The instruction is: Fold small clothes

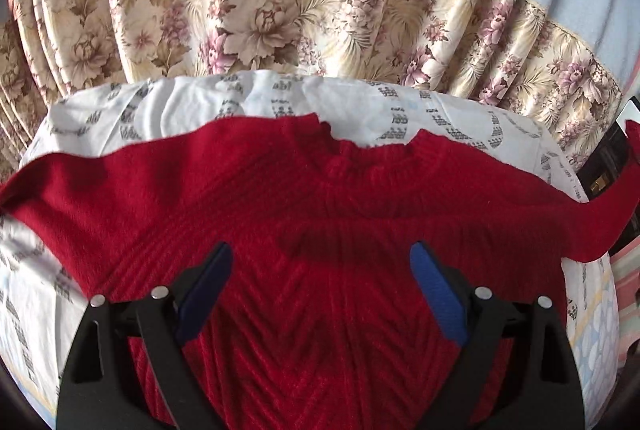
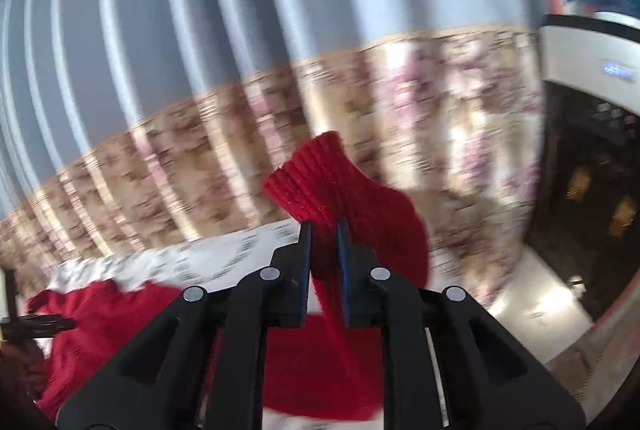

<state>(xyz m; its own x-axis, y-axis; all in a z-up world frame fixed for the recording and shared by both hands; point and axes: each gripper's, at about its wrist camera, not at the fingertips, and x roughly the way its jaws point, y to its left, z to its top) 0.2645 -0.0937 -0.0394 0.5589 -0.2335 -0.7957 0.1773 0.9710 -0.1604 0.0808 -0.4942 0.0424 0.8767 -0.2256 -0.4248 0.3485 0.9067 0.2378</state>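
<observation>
1. The left gripper [image 1: 321, 262] has matte black plastic arms with slotted cut-outs and four round silver pivot pins.
2. Its fingers [image 1: 440, 294] carry blue pads, one lit bright, one shaded navy.
3. The right gripper [image 2: 323, 230] is built the same: black linkage, silver pins, thin blue pads [image 2: 343, 262].

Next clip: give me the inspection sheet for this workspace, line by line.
Surface: white printed sheet, wrinkled.
Job's things: red knit sweater spread flat, neckline far side; its sleeve cuff lifted.
Clutter: nothing seen.
Grippers: left gripper over the sweater body, jaws wide apart, empty; right gripper jaws closed on the sleeve.
Cables: nothing seen.
Surroundings: floral curtain behind; dark cabinet to the right; right view blurred.
</observation>
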